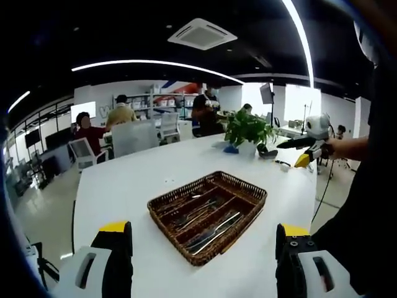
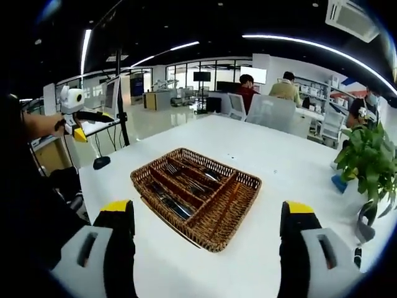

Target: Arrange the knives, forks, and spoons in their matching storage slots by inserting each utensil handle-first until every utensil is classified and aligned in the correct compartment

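Wicker tray (image 1: 245,214) resting flat on the white desk (image 1: 136,180), seen again from the opposite side in the right gripper view (image 2: 226,230). Divided into long compartments plus one shorter cross compartment. Forks (image 2: 186,177) lying in a long slot, tines toward the tray's far rim in the right gripper view. Knives (image 2: 166,198) in the slot next to them, nearer the tray's left edge. More cutlery (image 1: 214,231) lying lengthwise in the slots in the left gripper view; exact kind too small to tell.

Left gripper (image 1: 205,261) held above the desk just short of the tray's near rim, jaws spread wide, nothing between them. Right gripper (image 2: 208,264) likewise on the opposite side of the tray, jaws wide apart and empty.

Potted plant (image 1: 248,130) on the desk beyond the tray's far corner.
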### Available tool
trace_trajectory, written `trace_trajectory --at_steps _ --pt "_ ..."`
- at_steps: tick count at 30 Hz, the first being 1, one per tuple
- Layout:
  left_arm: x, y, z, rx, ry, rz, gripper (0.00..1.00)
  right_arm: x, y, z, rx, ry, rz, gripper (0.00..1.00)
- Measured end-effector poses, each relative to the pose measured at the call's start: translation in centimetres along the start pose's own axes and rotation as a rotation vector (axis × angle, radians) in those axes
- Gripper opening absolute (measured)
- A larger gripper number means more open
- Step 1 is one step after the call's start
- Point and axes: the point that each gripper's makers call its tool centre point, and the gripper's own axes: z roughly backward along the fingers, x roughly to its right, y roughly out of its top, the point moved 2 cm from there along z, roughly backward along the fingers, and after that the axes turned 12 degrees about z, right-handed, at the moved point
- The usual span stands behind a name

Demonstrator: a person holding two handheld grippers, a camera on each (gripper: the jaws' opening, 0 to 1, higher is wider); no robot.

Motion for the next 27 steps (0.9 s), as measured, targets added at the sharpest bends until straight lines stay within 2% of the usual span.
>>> trace_trajectory --at_steps 14,23,27 --pt "-0.2 -0.4 -0.1 -0.014 0.003 -0.014 1.00 0.1 -0.2 0.2 -0.002 0.017 0.013 0.99" --pt "0.0 -0.8 -0.4 -0.030 -0.011 -0.012 1.00 -0.8 -0.9 -0.7 -0.010 0.072 0.020 0.97" --pt "-0.1 -0.8 -0.4 -0.032 -0.010 -0.009 1.00 -1.9 -1.3 -1.6 0.001 0.127 0.036 0.93"
